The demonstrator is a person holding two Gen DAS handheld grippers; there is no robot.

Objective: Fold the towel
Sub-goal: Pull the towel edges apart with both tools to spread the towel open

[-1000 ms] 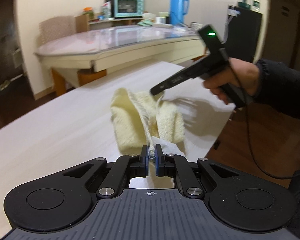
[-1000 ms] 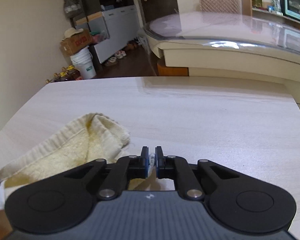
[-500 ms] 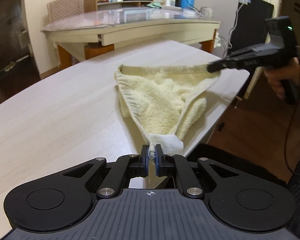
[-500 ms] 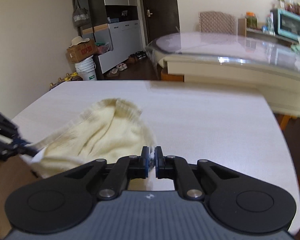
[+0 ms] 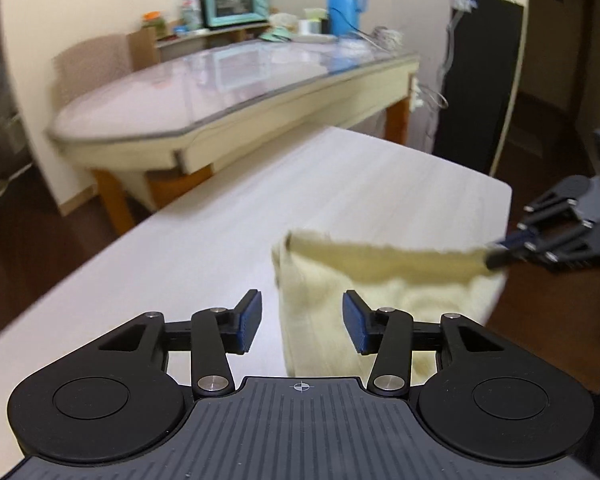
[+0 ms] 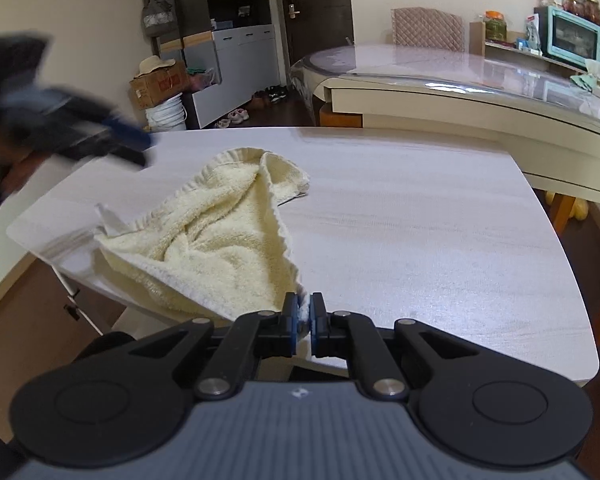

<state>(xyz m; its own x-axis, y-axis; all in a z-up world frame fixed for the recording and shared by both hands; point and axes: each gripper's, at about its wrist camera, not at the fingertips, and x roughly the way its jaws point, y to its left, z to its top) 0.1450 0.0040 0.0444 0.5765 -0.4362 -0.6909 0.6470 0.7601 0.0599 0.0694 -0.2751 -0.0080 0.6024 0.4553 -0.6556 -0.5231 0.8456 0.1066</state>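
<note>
The left tool [image 5: 302, 322] has just been opening, nothing between its pads. The right tool [image 6: 305, 322] is clamped on a towel [image 6: 220, 240] corner at the tabletop [image 6: 420, 240] near edge. Held by one corner, the bunched cloth could slide off.

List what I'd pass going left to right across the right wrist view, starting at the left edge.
Left gripper → cardboard box on the floor → towel on the table → quilted chair back → teal toaster oven.
</note>
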